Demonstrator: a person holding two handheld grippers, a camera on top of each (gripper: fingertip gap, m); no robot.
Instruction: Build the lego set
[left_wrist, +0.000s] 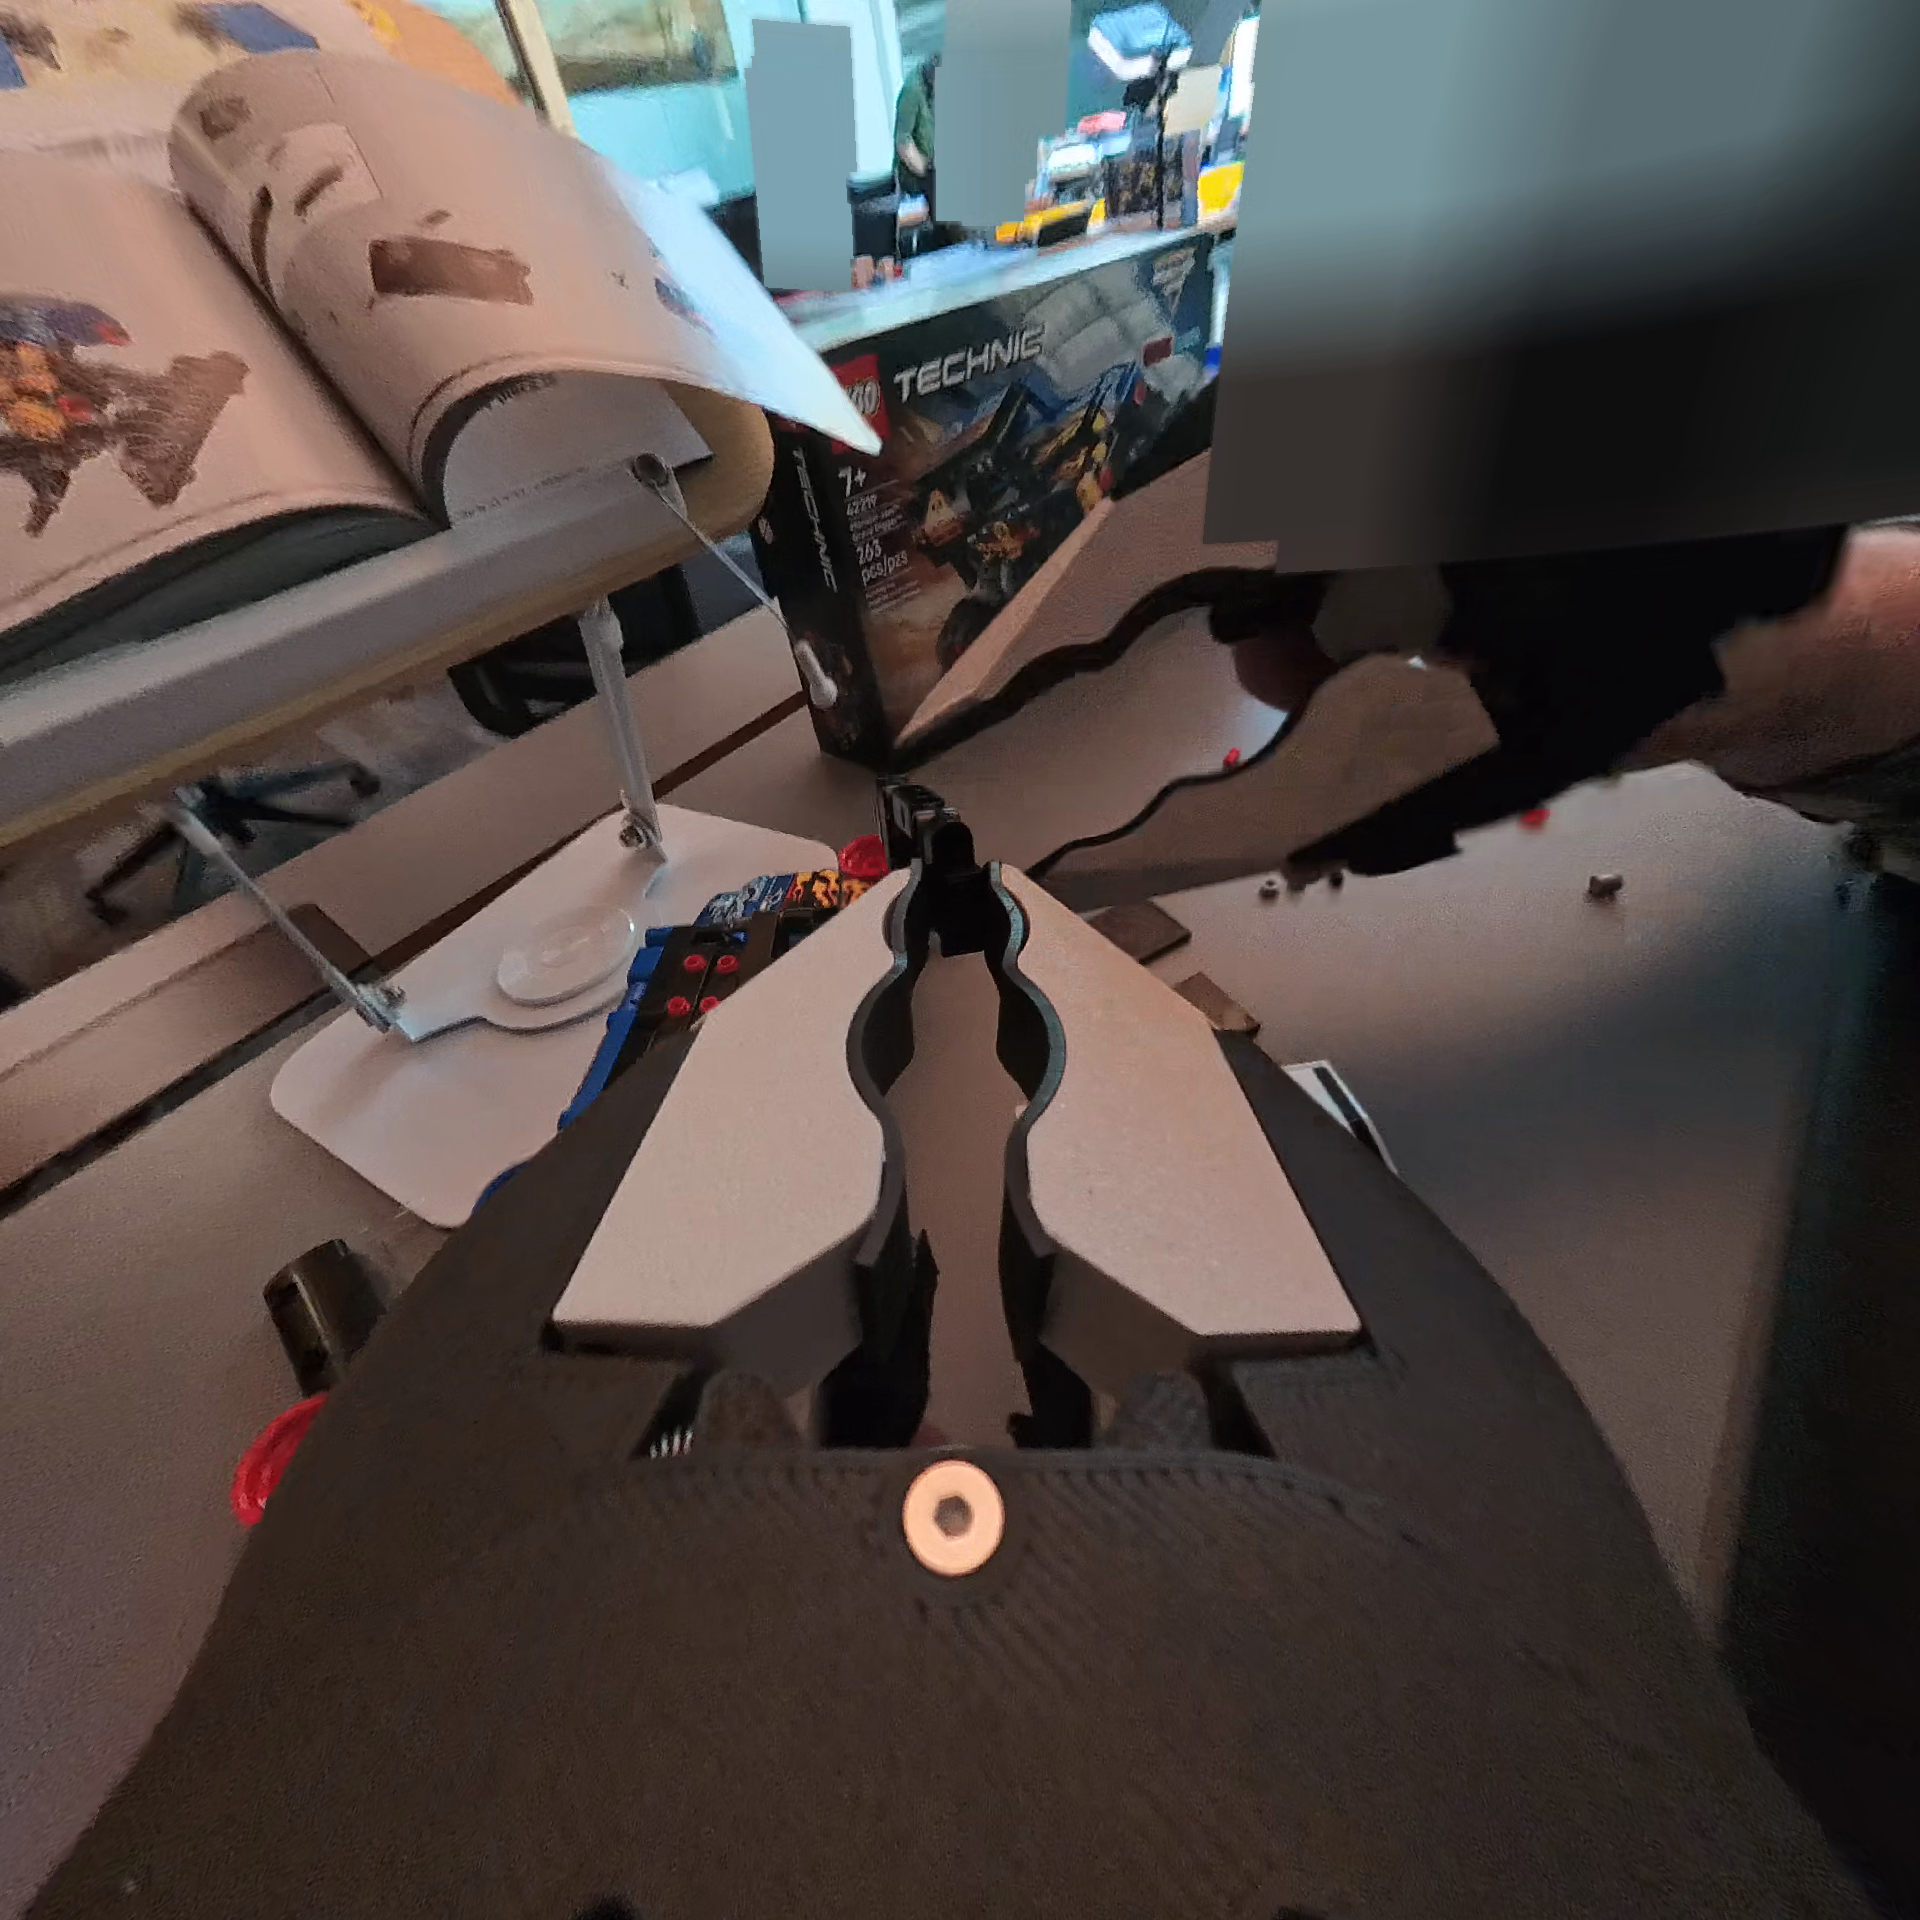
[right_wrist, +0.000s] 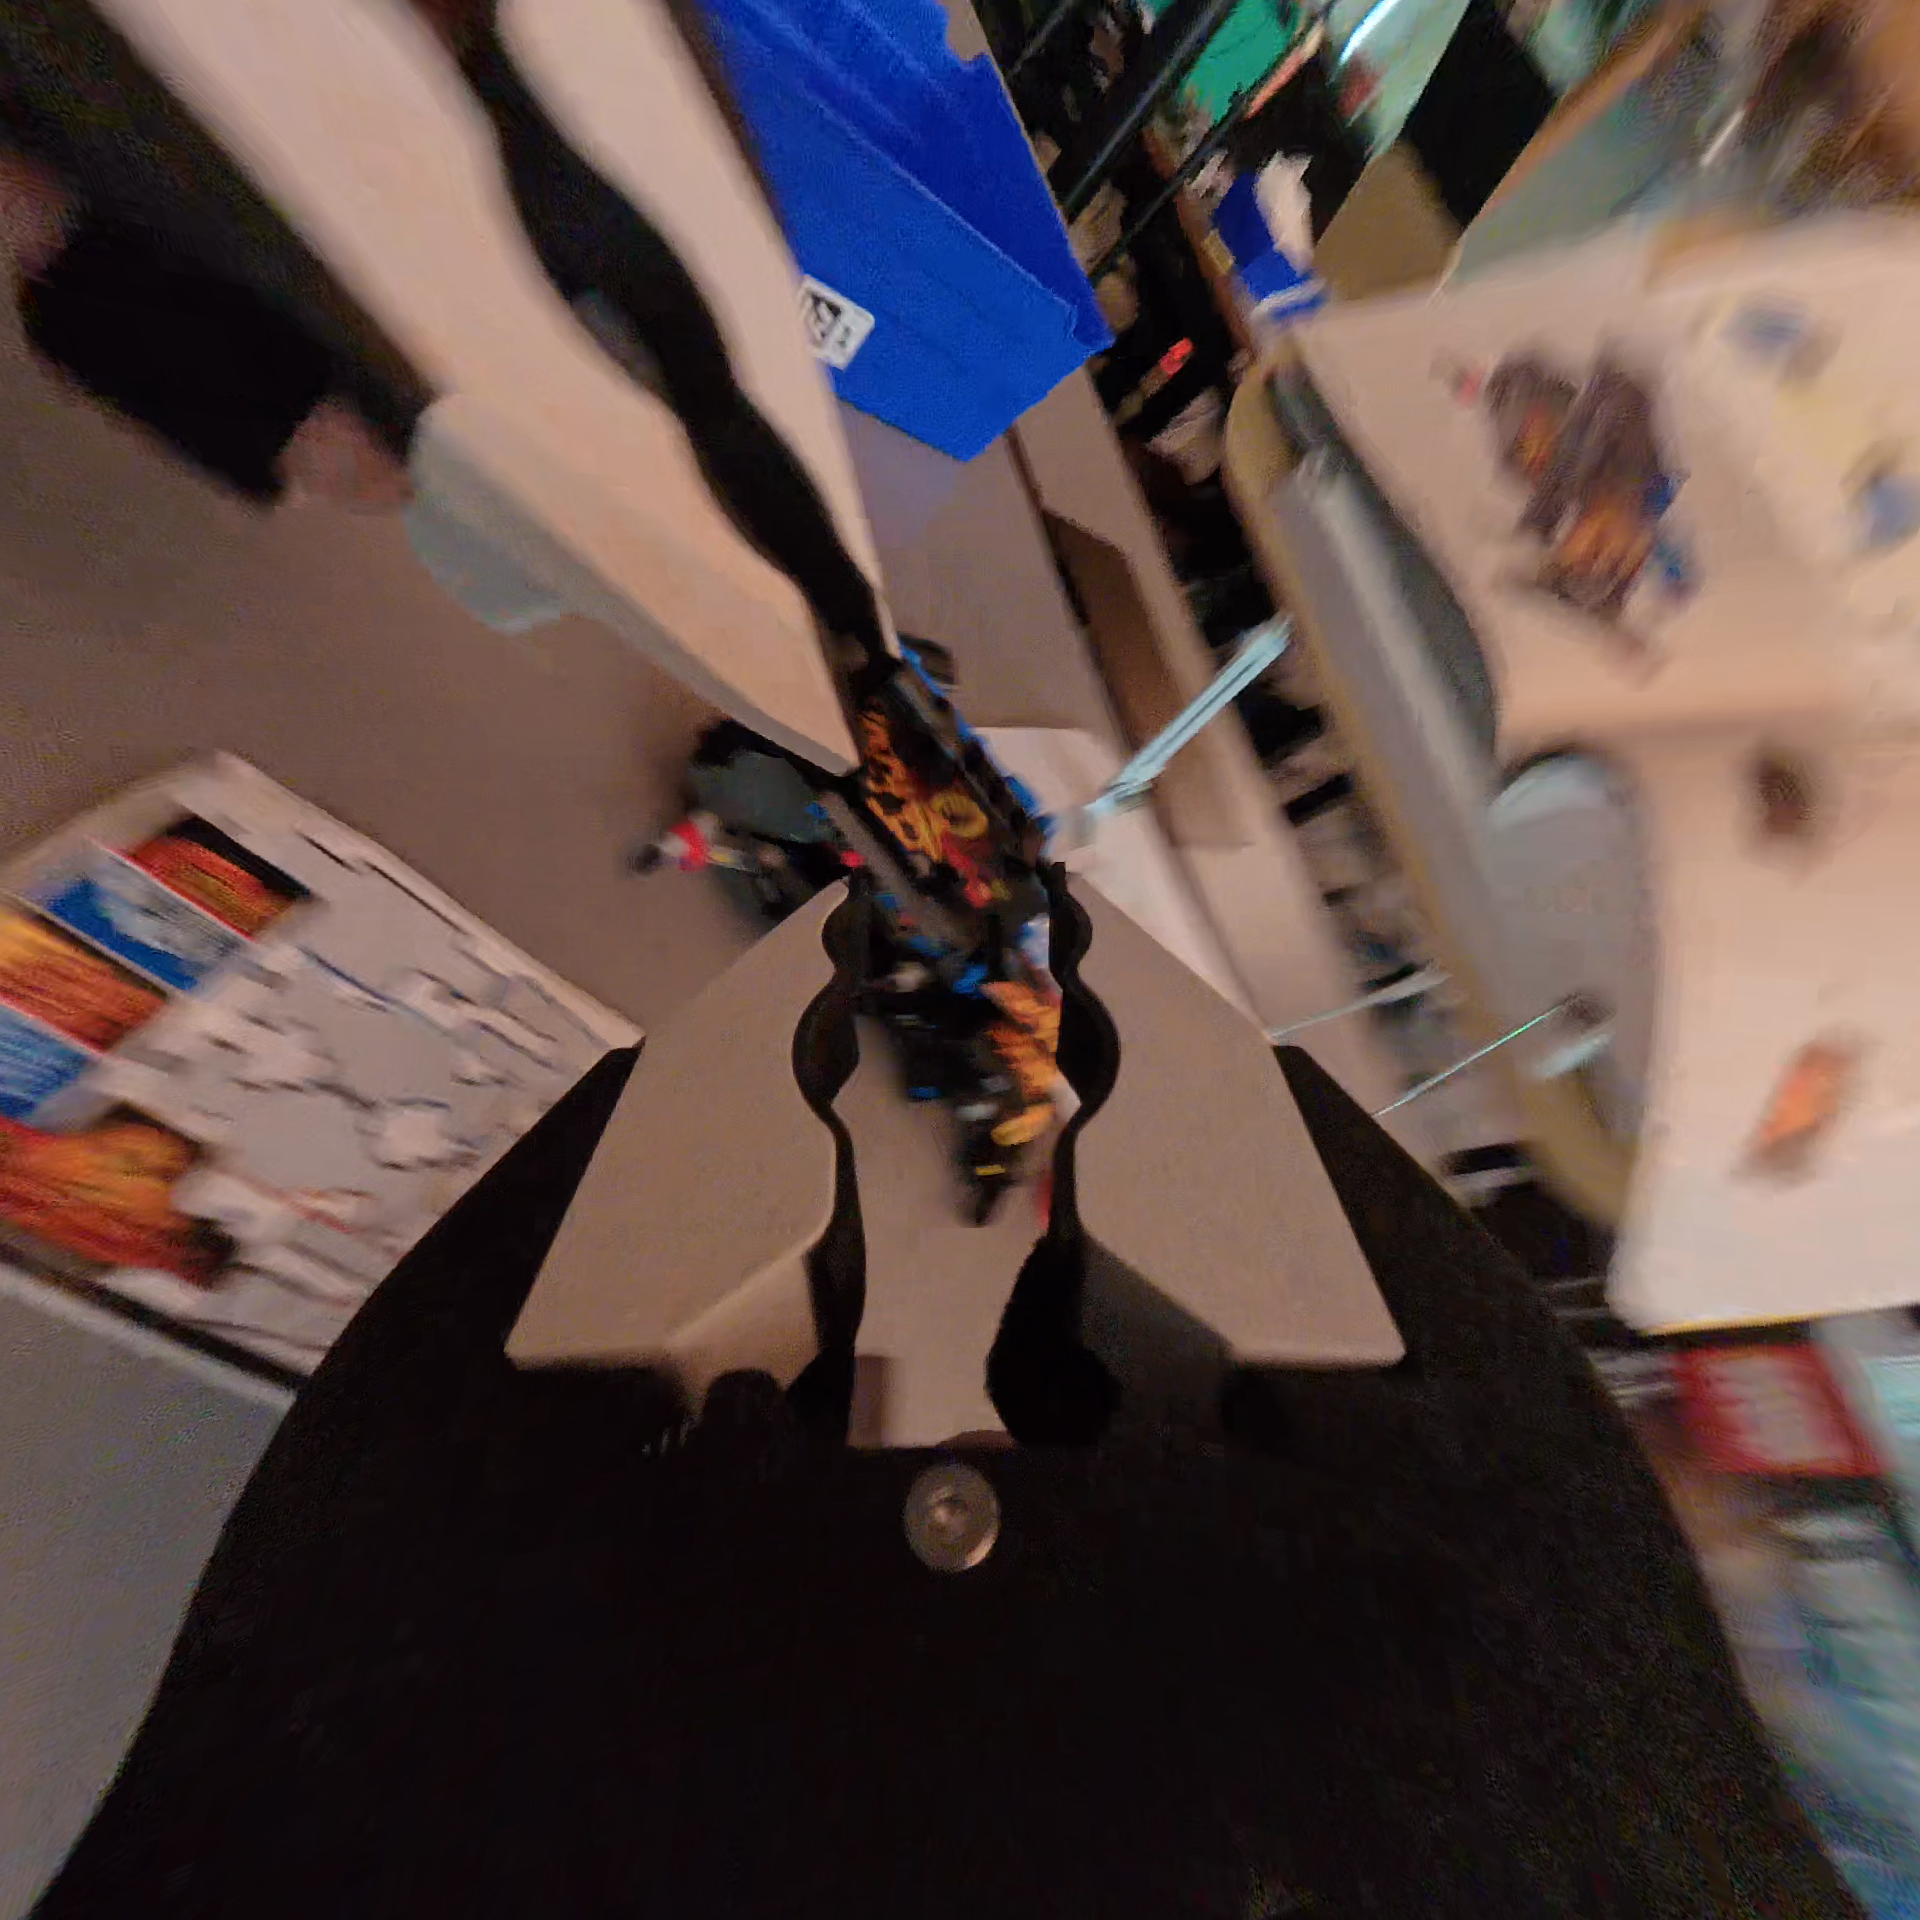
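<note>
The left gripper (left_wrist: 951, 883) is clamped on one small black lego piece (left_wrist: 940, 862), pinched at the very tips of its two fingers. Just left of those fingers, partly hidden under the left one, lies the one lego model (left_wrist: 727, 956), blue and black with flame-patterned panels and four red pins showing on top. Further left stands one white book stand (left_wrist: 436, 1091) carrying one open instruction booklet (left_wrist: 343, 312). Straight ahead of the tips is one lego box (left_wrist: 935, 520), upright on the table (left_wrist: 1455, 1091). Ahead and to the right the right gripper (left_wrist: 1060, 862) reaches in, its tips close to the held piece. A few tiny loose parts (left_wrist: 1605, 885) lie on the table to the right of it.

The right wrist view is heavily smeared by motion. There the right gripper (right_wrist: 951, 914) has its fingers set apart, and the model (right_wrist: 935, 831) sits at and between the tips; whether the fingers actually press on it cannot be told. The left gripper (right_wrist: 862, 665) comes in from ahead and above-left. One printed sheet (right_wrist: 260, 1039) lies to the left, and one blue bin (right_wrist: 914, 208) stands ahead.
</note>
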